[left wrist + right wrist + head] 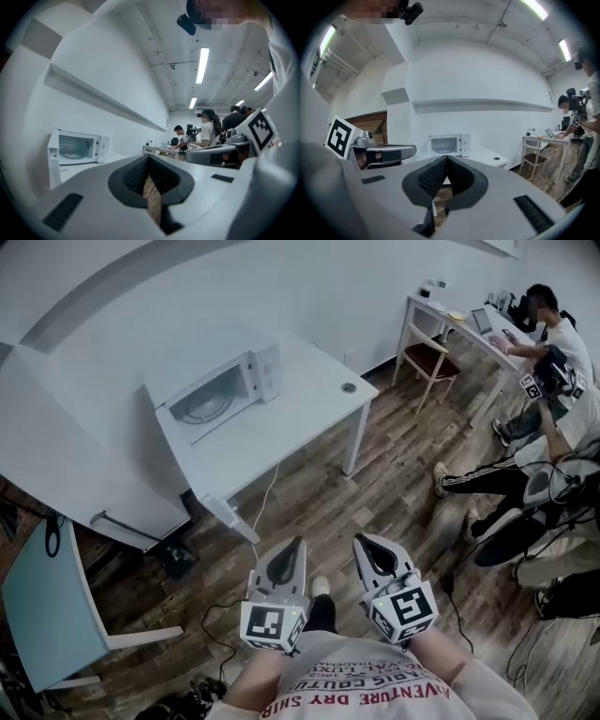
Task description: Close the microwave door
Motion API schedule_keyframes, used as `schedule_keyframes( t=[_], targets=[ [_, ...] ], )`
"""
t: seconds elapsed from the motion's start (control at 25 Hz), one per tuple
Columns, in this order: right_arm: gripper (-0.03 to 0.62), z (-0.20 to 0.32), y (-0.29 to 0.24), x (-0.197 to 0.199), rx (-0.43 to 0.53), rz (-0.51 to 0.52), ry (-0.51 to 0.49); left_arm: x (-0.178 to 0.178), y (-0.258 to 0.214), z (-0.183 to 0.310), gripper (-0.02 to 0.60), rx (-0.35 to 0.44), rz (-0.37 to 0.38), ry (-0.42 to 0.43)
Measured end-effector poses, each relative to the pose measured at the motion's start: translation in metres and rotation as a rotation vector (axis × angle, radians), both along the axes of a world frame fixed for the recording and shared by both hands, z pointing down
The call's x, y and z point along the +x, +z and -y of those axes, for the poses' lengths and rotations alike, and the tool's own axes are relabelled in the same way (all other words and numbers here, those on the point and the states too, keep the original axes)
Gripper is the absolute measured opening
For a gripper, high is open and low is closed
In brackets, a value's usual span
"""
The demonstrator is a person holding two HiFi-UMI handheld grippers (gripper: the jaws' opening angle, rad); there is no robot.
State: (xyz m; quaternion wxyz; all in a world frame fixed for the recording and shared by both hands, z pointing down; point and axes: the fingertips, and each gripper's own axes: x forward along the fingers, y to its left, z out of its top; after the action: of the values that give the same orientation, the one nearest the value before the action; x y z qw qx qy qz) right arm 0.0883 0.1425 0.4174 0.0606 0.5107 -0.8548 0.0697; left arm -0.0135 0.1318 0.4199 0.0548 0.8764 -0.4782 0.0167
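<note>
The microwave [223, 390] sits on a white table [300, 418], far away and to the left. Its door [55, 161] looks open. It sticks out at the left side of the box, and you can see the round plate inside.

The left gripper [286, 559] and the right gripper [370, 554] are close to the person's body, side by side over the wood floor [375, 484]. Both are pinched closed with nothing in them. They are well apart from the microwave.

I think the job has not really started. The first step is getting to the table. Next the person needs to walk up to it, put one closed gripper on the outside of the door, and push it gently to the right until it shuts
</note>
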Motion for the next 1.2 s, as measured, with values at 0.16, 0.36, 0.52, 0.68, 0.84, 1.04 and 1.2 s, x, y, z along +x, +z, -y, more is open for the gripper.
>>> schedule_keyframes(
  t=[0.16, 0.36, 0.52, 0.68, 0.84, 1.04, 1.2],
  targets=[
    [0.009, 0.076, -0.006, -0.003, -0.017, 0.005, 0.003, -0.001, -0.017, 0.078, 0.003, 0.016, -0.006, 0.003],
    [0.009, 0.156, -0.014, -0.015, 0.006, -0.004, -0.013, -0.013, -0.024, 0.157, 0.003, 0.022, -0.006, -0.008],
    [0.009, 0.201, -0.013, -0.022, 0.000, -0.001, -0.034, -0.024, -0.020, 0.200, 0.003, 0.012, -0.012, -0.050],
    [0.009, 0.242, -0.008, -0.035, -0.013, -0.010, -0.112, -0.035, -0.020, 0.232, 0.003, 0.005, -0.008, -0.108],
    [0.009, 0.292, -0.002, -0.050, -0.011, -0.004, -0.211, -0.048, -0.014, 0.267, 0.003, 0.000, -0.001, -0.203],
    [0.009, 0.356, 0.003, -0.067, -0.013, 0.008, -0.377, -0.060, -0.008, 0.315, 0.003, -0.013, -0.024, -0.359],
    [0.009, 0.409, -0.004, -0.071, -0.017, 0.007, -0.518, -0.053, -0.018, 0.352, 0.003, 0.005, -0.039, -0.468]
  ],
)
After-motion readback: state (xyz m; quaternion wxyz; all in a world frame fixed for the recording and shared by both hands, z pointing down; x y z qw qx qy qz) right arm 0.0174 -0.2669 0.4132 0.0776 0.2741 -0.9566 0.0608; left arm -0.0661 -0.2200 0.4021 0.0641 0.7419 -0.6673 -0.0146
